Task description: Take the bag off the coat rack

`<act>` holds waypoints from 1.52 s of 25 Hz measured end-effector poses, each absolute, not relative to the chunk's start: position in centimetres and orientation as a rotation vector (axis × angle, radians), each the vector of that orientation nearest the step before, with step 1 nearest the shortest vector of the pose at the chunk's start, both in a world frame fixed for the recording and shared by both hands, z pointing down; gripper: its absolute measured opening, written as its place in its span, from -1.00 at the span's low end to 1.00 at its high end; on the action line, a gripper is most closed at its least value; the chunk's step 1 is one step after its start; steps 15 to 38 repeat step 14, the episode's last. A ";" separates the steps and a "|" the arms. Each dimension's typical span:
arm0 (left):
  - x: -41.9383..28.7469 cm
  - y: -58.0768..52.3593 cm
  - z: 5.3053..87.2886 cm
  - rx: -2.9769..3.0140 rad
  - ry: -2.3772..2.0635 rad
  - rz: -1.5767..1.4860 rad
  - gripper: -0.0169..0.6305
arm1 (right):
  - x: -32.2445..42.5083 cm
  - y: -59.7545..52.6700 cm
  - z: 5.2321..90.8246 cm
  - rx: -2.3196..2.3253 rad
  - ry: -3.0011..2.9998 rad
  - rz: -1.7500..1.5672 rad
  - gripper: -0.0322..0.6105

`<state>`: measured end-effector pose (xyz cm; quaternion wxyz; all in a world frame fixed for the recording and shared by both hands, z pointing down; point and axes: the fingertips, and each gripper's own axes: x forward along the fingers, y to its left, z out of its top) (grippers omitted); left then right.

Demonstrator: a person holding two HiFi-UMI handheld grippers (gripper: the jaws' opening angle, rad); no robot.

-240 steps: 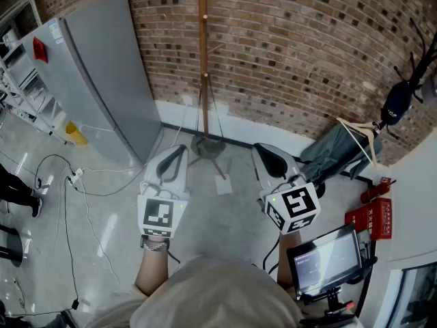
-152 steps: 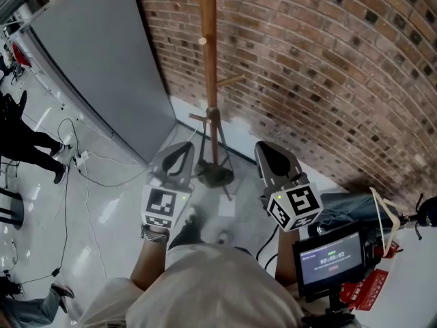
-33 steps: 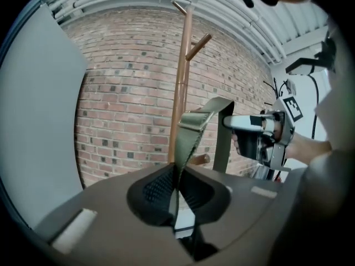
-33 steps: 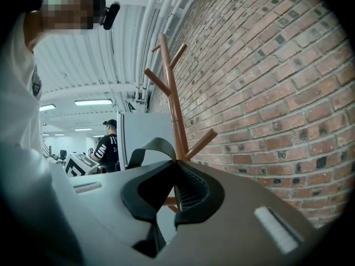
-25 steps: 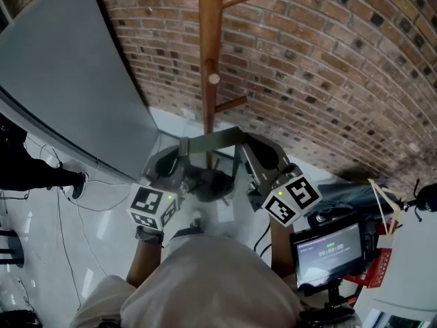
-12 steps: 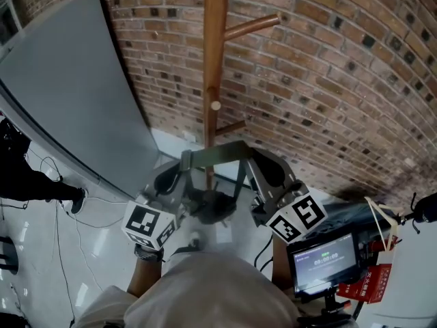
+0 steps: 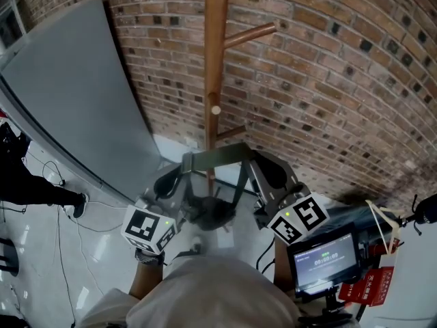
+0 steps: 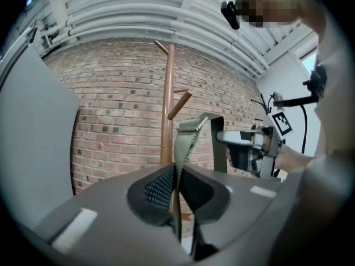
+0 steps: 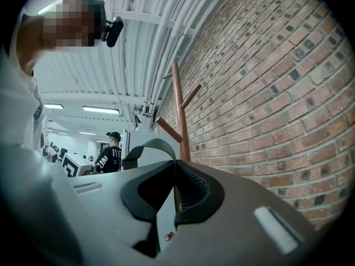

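Brick wall (image 7: 328, 80) fills the background, with a grey panel (image 7: 75, 101) leaning at left and the wooden coat rack (image 7: 216, 60) standing against the bricks. Olive strap (image 7: 217, 157) runs level in front of the rack's pole, just below its lower peg (image 7: 231, 131). The left gripper (image 7: 181, 173) pinches one end and the right gripper (image 7: 258, 166) the other. Both sets of jaws are pressed together on the webbing, confirmed in the left gripper view (image 8: 186, 140) and the right gripper view (image 9: 145, 148). The dark bag (image 7: 213, 212) hangs from the strap between the two grippers, above the floor (image 7: 82, 231) and close to the pole's foot. A two-point hold likely spreads the loop so it clears the pegs and the bag doesn't swing. The strap looks off the peg, but I can't be sure from these angles. Probable next step is drawing the bag away from the pole.
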<state>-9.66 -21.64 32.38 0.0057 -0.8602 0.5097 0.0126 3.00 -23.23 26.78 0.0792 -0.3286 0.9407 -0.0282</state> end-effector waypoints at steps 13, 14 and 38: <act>-9.6 -21.5 32.4 -2.695 1.604 0.041 -0.91 | 2.9 -23.3 27.0 -0.970 2.820 -0.108 -0.88; -9.6 -21.5 32.4 -2.697 1.604 0.041 -0.91 | 2.9 -23.3 27.0 -0.969 2.820 -0.108 -0.88; -9.6 -21.5 32.4 -2.697 1.604 0.041 -0.91 | 2.9 -23.3 27.0 -0.969 2.820 -0.108 -0.88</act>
